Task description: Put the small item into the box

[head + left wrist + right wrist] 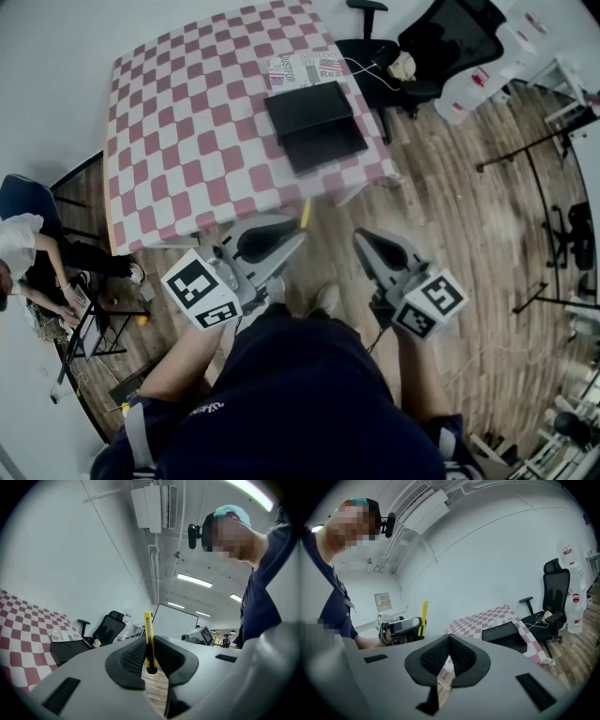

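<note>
My left gripper (298, 232) is shut on a thin yellow stick-like item (305, 214), which stands upright between the pads (148, 639). It hangs over the wood floor, just off the near edge of the checkered table (187, 141). The black box (314, 122) lies open on the table's far right part, well ahead of both grippers. My right gripper (364, 242) is beside the left one with its jaws closed together (449, 641) and nothing between them. The right gripper view also shows the left gripper (401, 627) with the yellow item (423, 616), and the box (501, 632).
A printed paper (305, 67) lies behind the box. A black office chair (422, 47) stands right of the table. A seated person (28, 253) is at the far left by a small stand. Tripods and stands (553, 234) crowd the right side.
</note>
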`<state>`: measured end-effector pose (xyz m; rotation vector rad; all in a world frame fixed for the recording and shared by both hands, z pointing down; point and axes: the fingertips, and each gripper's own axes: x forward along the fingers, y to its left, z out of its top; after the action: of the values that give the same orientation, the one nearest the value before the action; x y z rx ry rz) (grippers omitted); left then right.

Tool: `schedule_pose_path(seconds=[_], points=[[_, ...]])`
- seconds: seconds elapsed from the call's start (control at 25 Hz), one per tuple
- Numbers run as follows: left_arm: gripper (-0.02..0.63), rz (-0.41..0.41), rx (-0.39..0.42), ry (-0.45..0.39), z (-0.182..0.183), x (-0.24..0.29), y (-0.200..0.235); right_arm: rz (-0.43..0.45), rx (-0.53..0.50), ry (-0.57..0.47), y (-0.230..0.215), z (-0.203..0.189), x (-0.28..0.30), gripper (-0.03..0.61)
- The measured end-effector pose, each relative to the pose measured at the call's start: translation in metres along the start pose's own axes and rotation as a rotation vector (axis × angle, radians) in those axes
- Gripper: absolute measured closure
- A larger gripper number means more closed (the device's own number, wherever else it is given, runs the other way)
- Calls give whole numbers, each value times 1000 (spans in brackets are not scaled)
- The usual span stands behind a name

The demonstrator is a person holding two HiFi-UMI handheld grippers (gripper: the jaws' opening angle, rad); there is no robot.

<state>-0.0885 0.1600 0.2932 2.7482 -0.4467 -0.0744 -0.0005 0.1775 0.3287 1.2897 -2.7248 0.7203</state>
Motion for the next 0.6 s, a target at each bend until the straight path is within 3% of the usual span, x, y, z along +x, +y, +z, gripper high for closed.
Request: schedule_pose_path(seconds=[0.6], points=[[540, 31, -6, 14, -11, 17, -13, 34, 54, -20, -14, -4, -19, 561]])
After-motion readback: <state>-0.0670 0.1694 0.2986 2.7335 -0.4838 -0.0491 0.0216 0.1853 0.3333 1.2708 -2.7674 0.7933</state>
